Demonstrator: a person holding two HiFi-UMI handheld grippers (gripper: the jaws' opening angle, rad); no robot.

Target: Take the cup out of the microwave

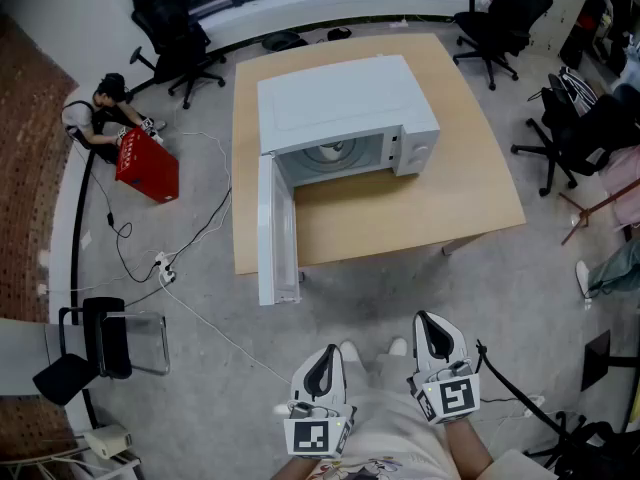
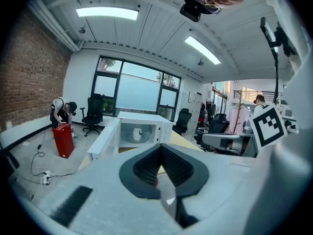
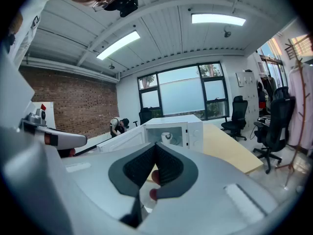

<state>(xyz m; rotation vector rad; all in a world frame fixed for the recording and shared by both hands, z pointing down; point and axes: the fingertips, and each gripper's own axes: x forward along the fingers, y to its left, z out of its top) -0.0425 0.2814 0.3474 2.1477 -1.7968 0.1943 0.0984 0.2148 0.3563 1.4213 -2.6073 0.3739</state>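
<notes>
A white microwave (image 1: 345, 113) stands on the wooden table (image 1: 470, 188), and its door (image 1: 277, 230) hangs open to the left. On the turntable inside stands a white cup (image 2: 138, 133), which also shows in the right gripper view (image 3: 166, 137). In the head view the cavity is seen from above and the cup cannot be made out. Both grippers are held low in front of the person, well short of the table. My left gripper (image 1: 325, 353) is shut with nothing in it. My right gripper (image 1: 432, 320) is likewise shut and holds nothing.
A person crouches by a red box (image 1: 147, 166) at the far left. Cables and a power strip (image 1: 165, 268) lie on the floor left of the table. Office chairs (image 1: 495, 18) stand behind and to the right. A black chair (image 1: 100, 343) sits at the near left.
</notes>
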